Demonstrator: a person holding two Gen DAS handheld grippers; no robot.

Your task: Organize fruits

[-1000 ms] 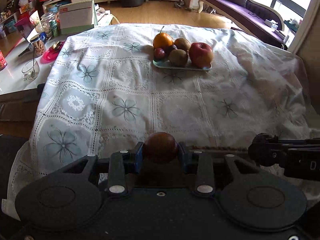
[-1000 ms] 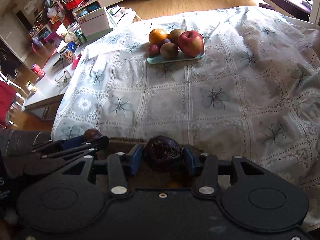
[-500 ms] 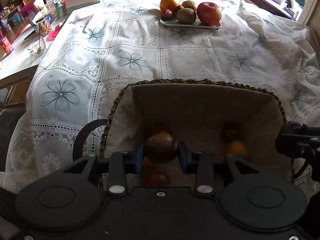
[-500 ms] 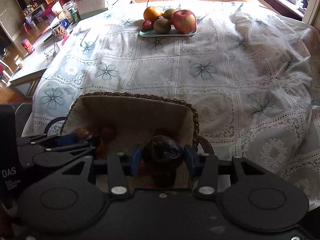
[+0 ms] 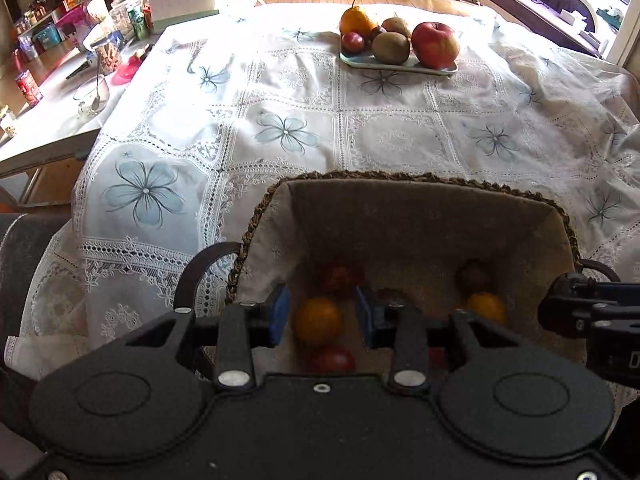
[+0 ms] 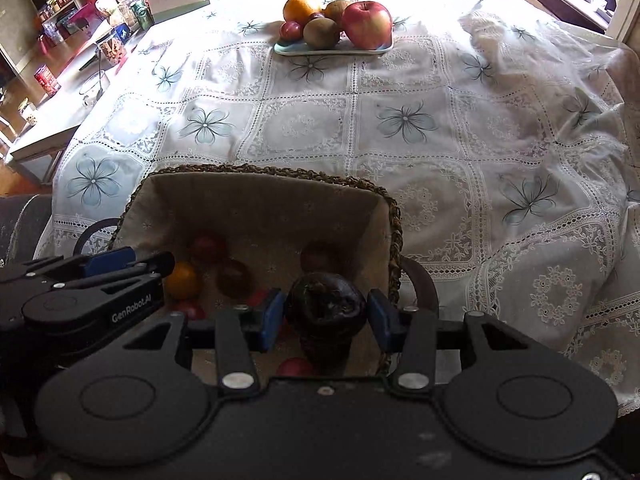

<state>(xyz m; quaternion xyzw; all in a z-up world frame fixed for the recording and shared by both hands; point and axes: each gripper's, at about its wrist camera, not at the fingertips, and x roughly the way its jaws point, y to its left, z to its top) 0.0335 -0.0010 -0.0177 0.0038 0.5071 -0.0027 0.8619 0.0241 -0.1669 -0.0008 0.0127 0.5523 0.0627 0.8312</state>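
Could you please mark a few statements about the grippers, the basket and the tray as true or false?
1. The right gripper grips a dark wrinkled fruit above the basket. True.
2. The left gripper grips a fruit. False: it is open, holding nothing.
3. A red apple sits on the tray. True.
4. The basket is empty. False: several fruits lie inside, including an orange fruit.
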